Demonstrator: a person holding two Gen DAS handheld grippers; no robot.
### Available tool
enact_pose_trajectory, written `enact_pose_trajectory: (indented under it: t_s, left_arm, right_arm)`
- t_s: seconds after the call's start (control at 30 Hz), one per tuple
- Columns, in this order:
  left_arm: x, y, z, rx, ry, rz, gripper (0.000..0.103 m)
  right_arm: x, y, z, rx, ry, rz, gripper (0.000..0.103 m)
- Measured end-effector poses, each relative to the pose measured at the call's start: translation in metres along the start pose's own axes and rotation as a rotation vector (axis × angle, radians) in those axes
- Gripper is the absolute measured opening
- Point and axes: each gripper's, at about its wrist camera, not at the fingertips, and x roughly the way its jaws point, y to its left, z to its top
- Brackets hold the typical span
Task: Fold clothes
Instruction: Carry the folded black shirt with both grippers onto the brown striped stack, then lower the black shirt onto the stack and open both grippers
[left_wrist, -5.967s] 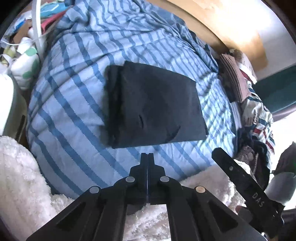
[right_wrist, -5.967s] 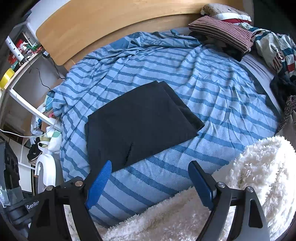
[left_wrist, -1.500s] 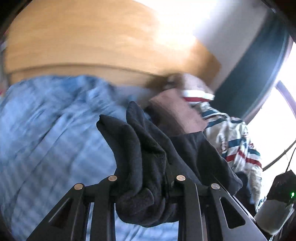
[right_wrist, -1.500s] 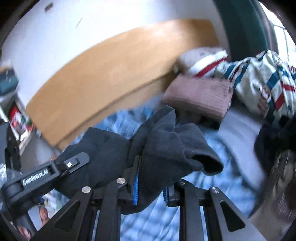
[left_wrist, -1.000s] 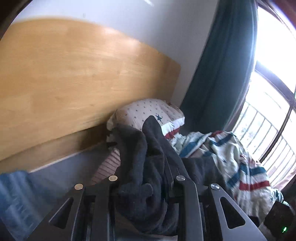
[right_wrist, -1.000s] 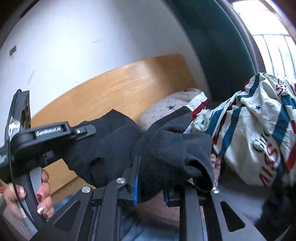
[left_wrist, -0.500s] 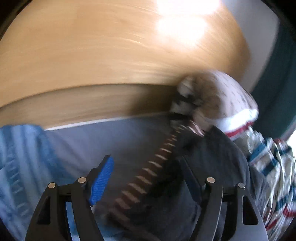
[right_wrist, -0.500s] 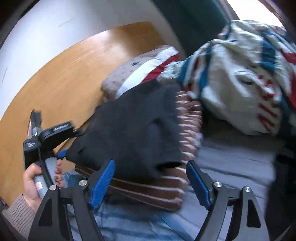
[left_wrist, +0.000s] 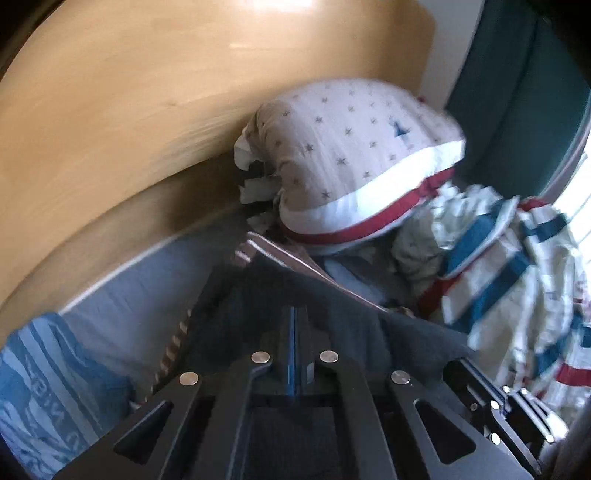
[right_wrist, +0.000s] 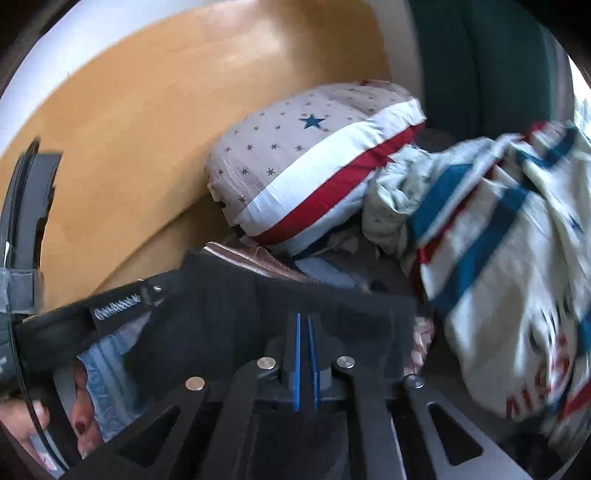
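The folded dark garment (left_wrist: 255, 295) lies on a folded brown striped garment (left_wrist: 284, 256) near the head of the bed; the right wrist view shows the dark garment (right_wrist: 229, 299) over the striped garment (right_wrist: 255, 256) too. My left gripper (left_wrist: 297, 314) hangs just above the dark cloth, its jaws closing until the blue pads meet, with nothing between them. My right gripper (right_wrist: 303, 321) is over the same garment, its pads almost touching and empty. The left gripper's finger (right_wrist: 122, 302) reaches in beside the garment's left edge, held by a person's hand (right_wrist: 81, 413).
A star-print pillow (left_wrist: 351, 147) leans on the wooden headboard (left_wrist: 147, 92) just behind the stack. A crumpled red, white and blue striped duvet (left_wrist: 517, 277) fills the right. A blue striped sheet (left_wrist: 37, 387) is at lower left, a dark green curtain (left_wrist: 517, 92) at upper right.
A second ago both grippers held the dark garment in the air. Half a second ago both stood open with it lying on the striped garment. Now both are shut and empty above it.
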Motion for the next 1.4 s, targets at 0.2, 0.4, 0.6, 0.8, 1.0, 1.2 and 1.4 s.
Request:
enact_pose_trajectory:
  t_s: [0.2, 0.4, 0.6, 0.8, 1.0, 1.2, 1.4]
  left_arm:
    - [0.058, 0.041, -0.006, -0.169, 0.092, -0.028, 0.001]
    - [0.031, 0.036, -0.010, -0.168, 0.067, -0.042, 0.000]
    - [-0.009, 0.038, -0.021, -0.092, 0.110, -0.012, 0.000]
    - [0.024, 0.058, -0.035, -0.162, 0.173, -0.014, 0.000]
    - [0.012, 0.065, -0.038, -0.185, 0.104, -0.032, 0.000]
    - [-0.040, 0.051, -0.039, -0.080, 0.039, -0.015, 0.000]
    - [0.006, 0.070, -0.057, -0.095, 0.173, 0.065, 0.000]
  right_arm:
    - [0.053, -0.035, -0.005, 0.094, 0.107, -0.061, 0.000]
    - [0.054, -0.039, -0.007, 0.110, 0.120, -0.070, 0.000]
    - [0.004, -0.029, -0.006, 0.047, 0.071, -0.028, 0.006]
    - [0.008, -0.018, -0.033, -0.021, 0.153, -0.048, 0.005]
    - [0.022, -0.027, -0.042, 0.031, 0.137, -0.024, 0.000]
    - [-0.029, -0.002, -0.056, -0.057, 0.064, 0.078, 0.007]
    - [0.003, 0.009, -0.086, -0.031, 0.194, 0.070, 0.003]
